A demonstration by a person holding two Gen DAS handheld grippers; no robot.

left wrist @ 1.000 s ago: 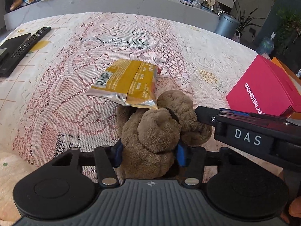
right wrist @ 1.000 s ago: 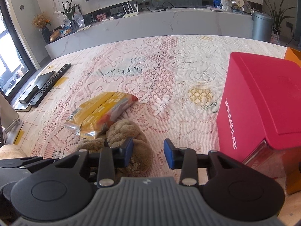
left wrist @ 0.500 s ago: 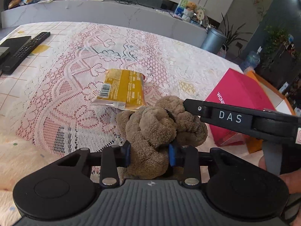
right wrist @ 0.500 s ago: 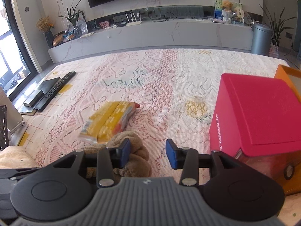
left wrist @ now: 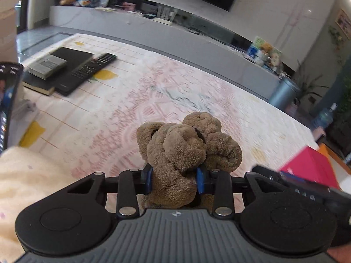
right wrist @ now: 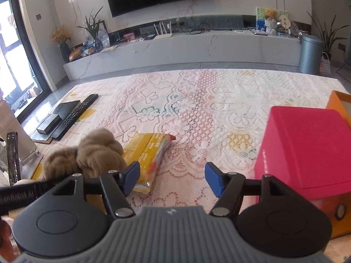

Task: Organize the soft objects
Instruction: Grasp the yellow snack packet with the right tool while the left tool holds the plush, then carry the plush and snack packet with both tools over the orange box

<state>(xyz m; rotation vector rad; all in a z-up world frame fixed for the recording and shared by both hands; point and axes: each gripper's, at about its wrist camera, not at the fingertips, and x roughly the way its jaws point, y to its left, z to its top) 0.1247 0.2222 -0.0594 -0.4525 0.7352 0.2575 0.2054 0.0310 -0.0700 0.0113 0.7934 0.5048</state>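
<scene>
Left tongs [left wrist: 174, 180] are clamped on the brown plush toy [left wrist: 184, 151], blue pads sunk into its lower body, so the toy rides lifted clear above the lace-covered desk [right wrist: 197, 100]; right tongs [right wrist: 172, 179] are opening wide with nothing between them, hovering over the cloth just beside the yellow snack packet [right wrist: 149, 153] and near the pink box [right wrist: 307, 144]. To carry this well, I would keep the squeeze steady and low on the body, since plush gives under pressure and can creep out of a loose pinch, and keep the right tongs well out of the toy's path. Where the toy should go cannot be told from these views; a cream fleece [left wrist: 28, 175] lies at the near left and may be another soft item. Knotted in shape, the toy is short-piled, tan-brown, with rounded lobes bulging above the pads, a dark seam showing near the top
</scene>
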